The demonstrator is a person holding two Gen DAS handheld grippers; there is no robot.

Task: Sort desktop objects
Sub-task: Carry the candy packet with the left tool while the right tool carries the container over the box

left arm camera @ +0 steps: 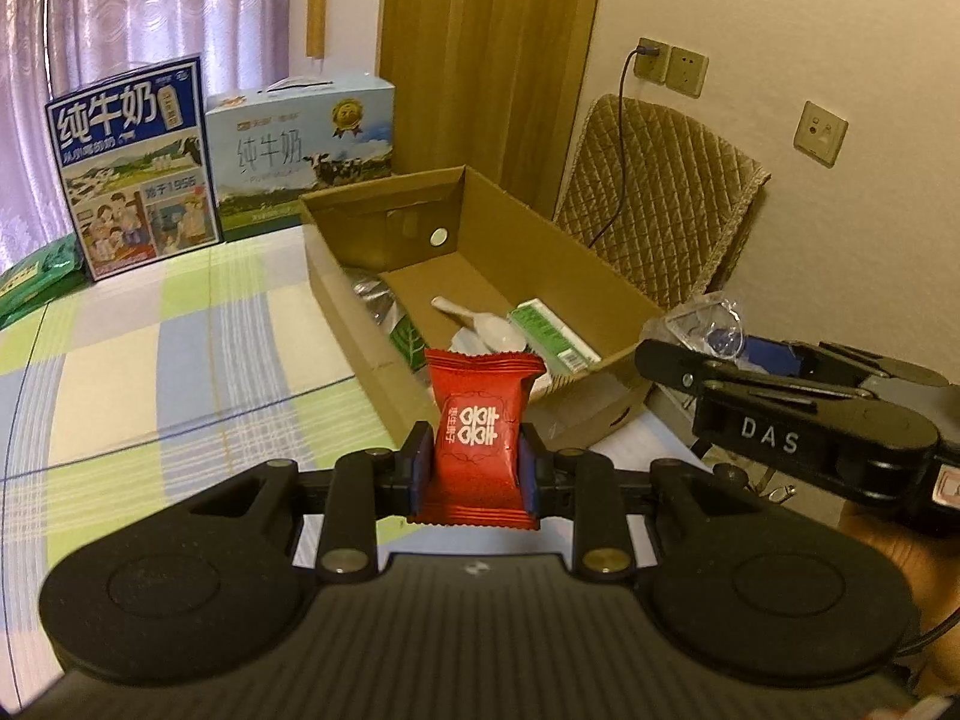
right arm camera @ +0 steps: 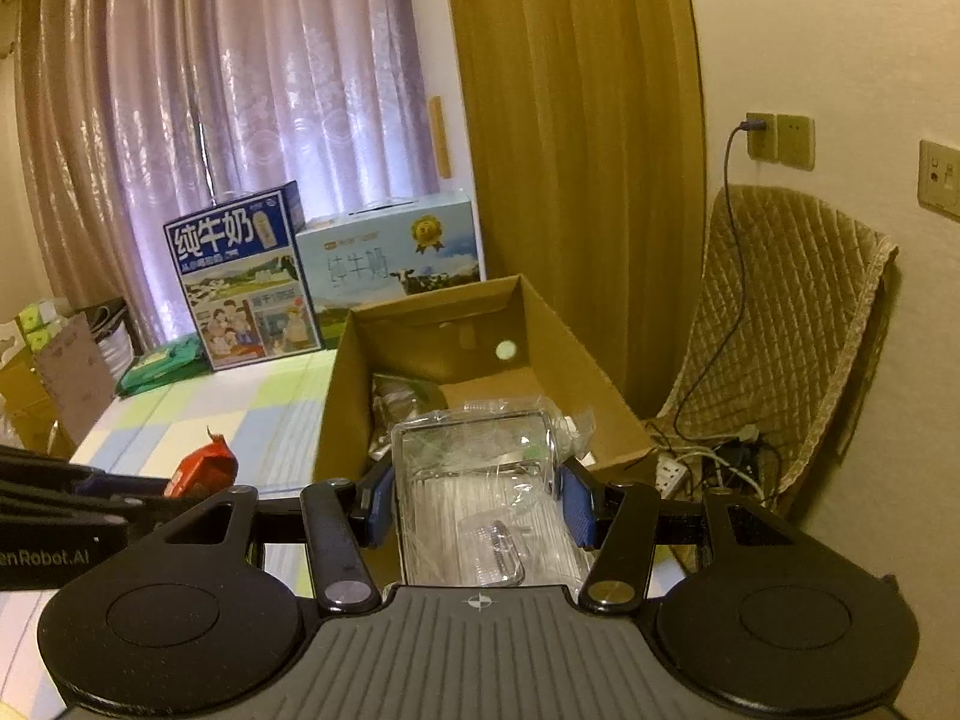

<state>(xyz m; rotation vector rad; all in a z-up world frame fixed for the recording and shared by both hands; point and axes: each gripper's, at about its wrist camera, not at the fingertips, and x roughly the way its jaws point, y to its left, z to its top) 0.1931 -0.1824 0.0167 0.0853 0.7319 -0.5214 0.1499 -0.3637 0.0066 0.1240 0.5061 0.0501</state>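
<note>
Two items carried at once: red candy packet (left arm camera: 477,429) pinched upright in left gripper (left arm camera: 477,468), clear plastic box (right arm camera: 480,492) clamped in right gripper (right arm camera: 480,498), both held near cardboard box (left arm camera: 612,282) front edge, likely for dropping in; inside already: white scoop (left arm camera: 480,318), green carton (left arm camera: 552,339), foil bag (left arm camera: 378,300)

You are working in a lived-in home room; ahead of your claws and to the left hang sheer lilac curtains (right arm camera: 270,78); below them stand two milk gift cartons (left arm camera: 135,165) on a checked cloth (left arm camera: 180,348) over the table; to the right, a quilted chair (right arm camera: 780,324) sits against a cream wall with sockets (left arm camera: 669,66) and a trailing cable (right arm camera: 729,240).
</note>
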